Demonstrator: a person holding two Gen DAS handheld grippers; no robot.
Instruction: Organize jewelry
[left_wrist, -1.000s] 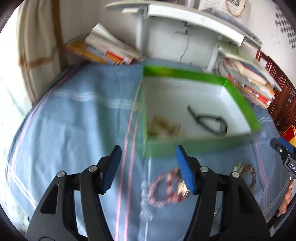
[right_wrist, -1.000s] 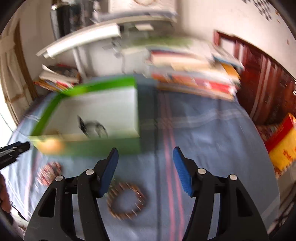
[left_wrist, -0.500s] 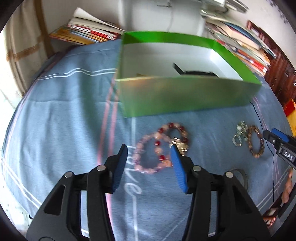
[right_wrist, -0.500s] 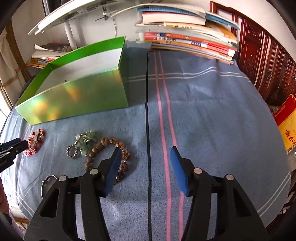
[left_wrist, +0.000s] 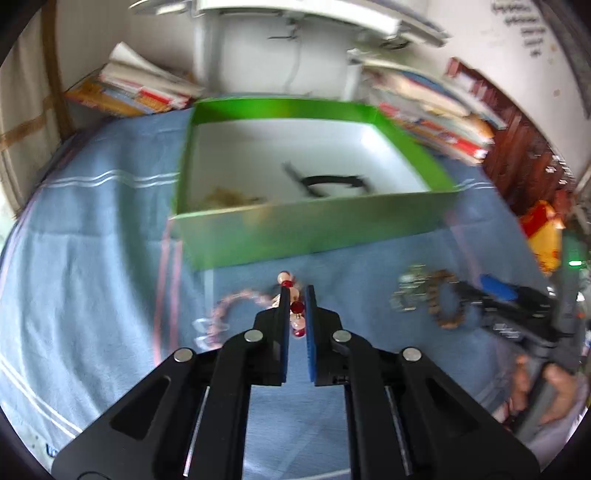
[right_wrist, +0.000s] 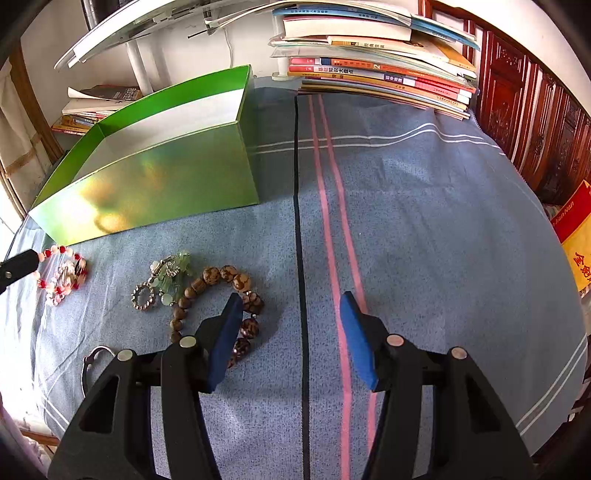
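My left gripper (left_wrist: 295, 291) is shut on the pink and red bead bracelet (left_wrist: 236, 299), just in front of the green box (left_wrist: 314, 229); the bracelet also shows in the right wrist view (right_wrist: 61, 273). The box holds a black band (left_wrist: 332, 182) and a gold piece (left_wrist: 225, 195). My right gripper (right_wrist: 291, 306) is open and empty above the blue cloth, its left finger over the brown wooden bead bracelet (right_wrist: 221, 295). A green charm with a silver ring (right_wrist: 162, 280) lies beside that bracelet.
Stacked books (right_wrist: 376, 74) stand at the back right, more books (right_wrist: 92, 107) at the back left. A white stand (right_wrist: 144, 70) rises behind the box. A thin wire ring (right_wrist: 92, 358) lies near the front left edge of the blue striped cloth (right_wrist: 424, 221).
My left gripper has closed on the pink and red bracelet and its view has tilted up toward the box. My right gripper has stayed open and has barely moved.
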